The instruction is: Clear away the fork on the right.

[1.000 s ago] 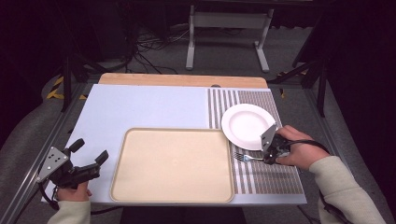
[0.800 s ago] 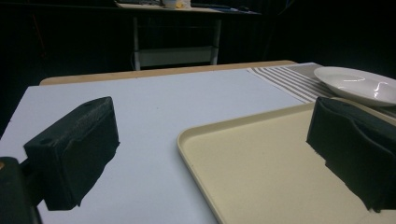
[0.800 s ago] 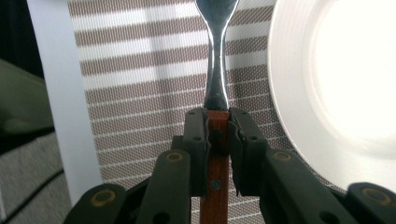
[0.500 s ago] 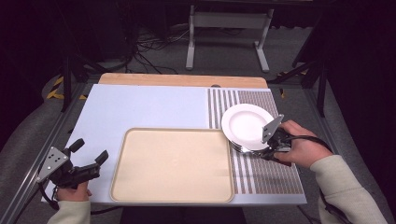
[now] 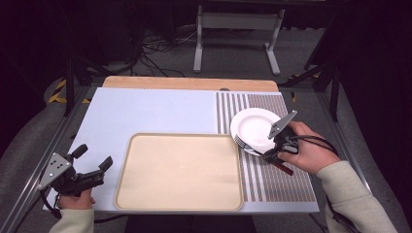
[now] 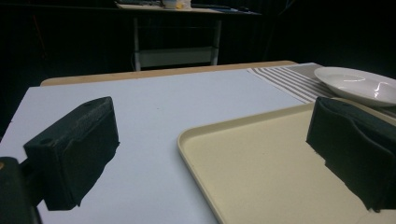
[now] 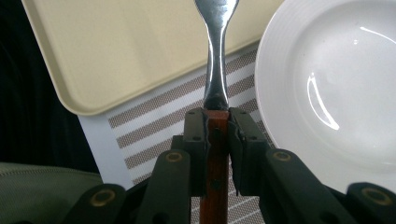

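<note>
Over on the left we see the left gripper [image 5: 92, 171] low at the near-left corner of the table, held by a hand [image 5: 75, 198] at the table's front edge, its 2 jaws spread wide with nothing between them. From the left gripper view, those 2 black jaws frame bare pale-blue mat [image 6: 154, 107] on one side and the corner of the tray [image 6: 261, 163] on the other.

Moving to the middle, we have the beige tray [image 5: 180, 171] lying flat on the mat [image 5: 145, 111], empty, its right edge just beside the striped cloth [image 5: 277, 179].

On to the right, the white plate [image 5: 255, 127] sits on the striped cloth, near the tray's far-right corner. The right gripper [image 5: 270, 154] is just at the plate's near edge, wrapped in the right hand [image 5: 311, 154]. In the right gripper view we see its jaws clamped tight on the wooden handle of a fork [image 7: 215, 88], the metal neck running straight out ahead. The head of the fork reaches over the tray's [image 7: 140, 46] edge in that view, the plate [image 7: 336, 88] just to its side. In the high view, the fork [image 5: 248, 145] tines lie over the plate's near rim; we cannot tell whether they touch it
</note>
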The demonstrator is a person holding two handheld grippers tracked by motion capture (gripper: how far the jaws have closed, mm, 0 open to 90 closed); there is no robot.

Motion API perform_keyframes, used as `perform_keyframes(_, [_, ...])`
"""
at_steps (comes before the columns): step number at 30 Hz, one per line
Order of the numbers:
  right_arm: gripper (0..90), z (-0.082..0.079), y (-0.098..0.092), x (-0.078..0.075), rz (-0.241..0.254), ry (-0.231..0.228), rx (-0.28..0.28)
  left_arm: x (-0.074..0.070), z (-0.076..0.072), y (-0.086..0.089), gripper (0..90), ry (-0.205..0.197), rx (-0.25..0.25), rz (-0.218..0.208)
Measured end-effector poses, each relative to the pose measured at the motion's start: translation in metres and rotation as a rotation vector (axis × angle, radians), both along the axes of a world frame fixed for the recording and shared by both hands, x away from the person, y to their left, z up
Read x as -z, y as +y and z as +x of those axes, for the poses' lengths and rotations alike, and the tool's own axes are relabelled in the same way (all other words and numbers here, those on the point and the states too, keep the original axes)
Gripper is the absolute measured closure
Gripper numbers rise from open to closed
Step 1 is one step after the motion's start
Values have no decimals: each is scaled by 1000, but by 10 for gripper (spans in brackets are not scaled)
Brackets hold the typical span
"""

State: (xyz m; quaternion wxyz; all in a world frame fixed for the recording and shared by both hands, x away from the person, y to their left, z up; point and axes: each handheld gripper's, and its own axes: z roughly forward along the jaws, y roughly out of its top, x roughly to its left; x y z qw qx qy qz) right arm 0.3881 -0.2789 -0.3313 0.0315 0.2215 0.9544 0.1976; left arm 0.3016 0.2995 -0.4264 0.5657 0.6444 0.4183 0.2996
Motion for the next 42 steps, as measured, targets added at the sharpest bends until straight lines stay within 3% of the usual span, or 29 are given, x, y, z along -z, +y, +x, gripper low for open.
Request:
perform_keyframes(5, [780,-1,5,-4,65,47,69,0,0,0,27,0,-1,-2])
perform_keyframes(10, [780,-4,11,-7,82,51,118,0,0,0,28,0,-1,-2])
perform_keyframes(15, [779,-5,18,-10,144,121,223,0,0,0,28,0,-1,-1])
perform_keyframes(34, [779,-1,35,-12,166,177,399,0,0,0,29,0,-2,-1])
perform_keyframes(42, [779,2,43,-7,164,184,439,0,0,0,29,1,-1,0])
